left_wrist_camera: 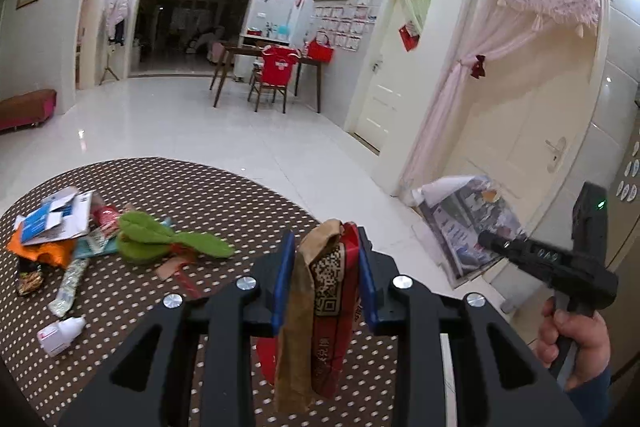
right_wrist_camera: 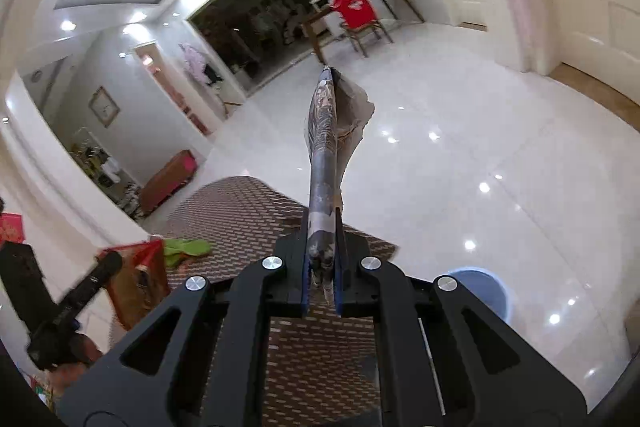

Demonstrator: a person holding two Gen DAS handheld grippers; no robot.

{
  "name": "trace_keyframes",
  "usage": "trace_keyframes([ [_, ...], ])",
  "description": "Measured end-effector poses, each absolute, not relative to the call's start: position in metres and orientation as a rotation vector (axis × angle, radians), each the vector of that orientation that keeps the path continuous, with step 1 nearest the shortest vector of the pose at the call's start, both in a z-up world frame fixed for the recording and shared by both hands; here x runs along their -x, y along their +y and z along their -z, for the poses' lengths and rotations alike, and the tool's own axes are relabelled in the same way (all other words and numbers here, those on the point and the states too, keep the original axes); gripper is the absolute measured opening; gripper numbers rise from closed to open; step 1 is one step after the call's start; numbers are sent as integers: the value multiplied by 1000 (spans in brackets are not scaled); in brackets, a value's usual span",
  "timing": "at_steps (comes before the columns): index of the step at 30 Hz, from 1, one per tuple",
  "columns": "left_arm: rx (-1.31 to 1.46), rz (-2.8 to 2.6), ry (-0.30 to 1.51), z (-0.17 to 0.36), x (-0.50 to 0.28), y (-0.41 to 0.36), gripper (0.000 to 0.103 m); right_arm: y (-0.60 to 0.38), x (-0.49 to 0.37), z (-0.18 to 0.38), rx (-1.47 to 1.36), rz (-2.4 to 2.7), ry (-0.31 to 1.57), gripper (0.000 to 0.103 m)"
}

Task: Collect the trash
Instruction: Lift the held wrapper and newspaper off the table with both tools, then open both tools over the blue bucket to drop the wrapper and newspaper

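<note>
My left gripper (left_wrist_camera: pixel 326 247) is shut on a red and brown snack packet (left_wrist_camera: pixel 328 291), which hangs down between the blue pads above the dotted table (left_wrist_camera: pixel 224 195). My right gripper (right_wrist_camera: pixel 323 227) is shut on a thin printed sheet (right_wrist_camera: pixel 322 147), seen edge-on and sticking forward over the floor. The left wrist view shows that sheet (left_wrist_camera: pixel 468 223) hanging off the table's right side, with a hand (left_wrist_camera: pixel 572 339) on the grip. More trash lies at the table's left: blue-white papers (left_wrist_camera: pixel 52 219), an orange wrapper (left_wrist_camera: pixel 48 251), a green cloth piece (left_wrist_camera: pixel 160 239), a long wrapper (left_wrist_camera: pixel 70 285) and a small white bottle (left_wrist_camera: pixel 62 333).
A blue bin (right_wrist_camera: pixel 480 291) stands on the glossy white floor to the right of the table. White doors with a pink curtain (left_wrist_camera: pixel 520 99) are close on the right. A dining table with a red-covered chair (left_wrist_camera: pixel 276 75) stands far back, and a low bench (left_wrist_camera: pixel 24 107) is at the left wall.
</note>
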State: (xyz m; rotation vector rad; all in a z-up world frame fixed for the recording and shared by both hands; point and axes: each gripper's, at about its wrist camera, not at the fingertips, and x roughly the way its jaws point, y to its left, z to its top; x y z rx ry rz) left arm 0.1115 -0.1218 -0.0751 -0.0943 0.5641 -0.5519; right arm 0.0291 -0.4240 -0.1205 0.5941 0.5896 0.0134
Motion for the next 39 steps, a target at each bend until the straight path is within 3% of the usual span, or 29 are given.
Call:
trace_keyframes([
  [10,74,689,628,84,-130,-200,28,-461,-56,242,-647,136,881,9],
  [14,62,740,687,100,-136,-237,28,-469,-71,292,-685,160,984,15],
  [16,41,746,701,107,-139,-254,28,-474,-73,306,-720,161,996,35],
  [17,21,746,707,111,-141,-265,28,-478,-72,310,-740,166,994,60],
  [27,-16,835,806,140,-156,-335,28,-535,-55,272,-829,196,839,72],
  [36,-71,837,1002,209,-181,-389,29,-558,-40,256,-844,236,794,78],
  [39,-99,809,1096,232,-196,-406,38,-563,-35,257,-853,245,788,84],
])
